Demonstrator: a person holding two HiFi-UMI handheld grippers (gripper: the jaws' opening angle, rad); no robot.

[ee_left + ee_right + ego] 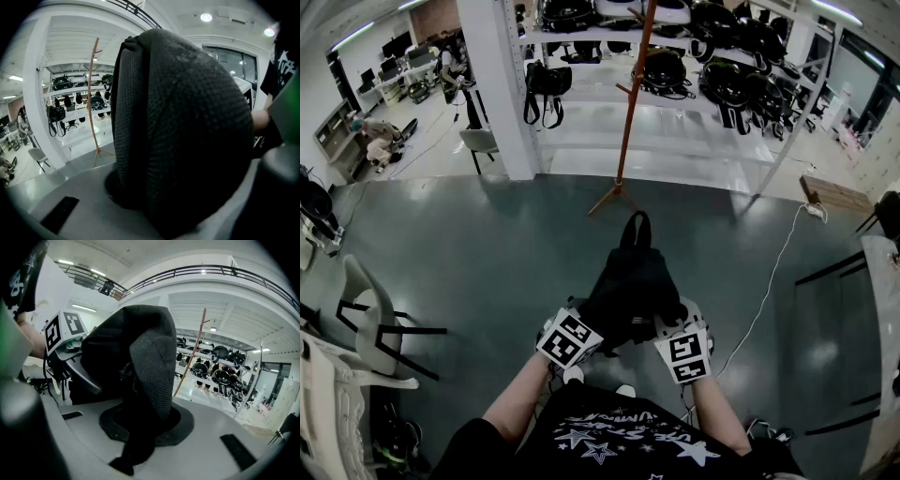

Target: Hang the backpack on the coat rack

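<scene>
A black backpack (628, 281) hangs in front of me, held up between both grippers, its top loop pointing away toward the coat rack. My left gripper (587, 319) is shut on the backpack's left strap (136, 122), and the mesh padding fills the left gripper view. My right gripper (668, 323) is shut on the backpack's other strap (152, 366), which runs down between its jaws. The left gripper's marker cube (63, 329) shows beyond the bag. The coat rack (628, 103), a thin orange-brown pole with pegs on splayed feet, stands on the floor ahead, apart from the bag; the coat rack (93, 93) also shows in the left gripper view.
Behind the rack stand white shelves (722, 56) with several black bags and helmets. A white pillar (497, 84) rises at the left of the rack. White chairs (366, 319) stand at my left. A cable (769, 281) trails across the dark floor at the right, near a table edge (881, 309).
</scene>
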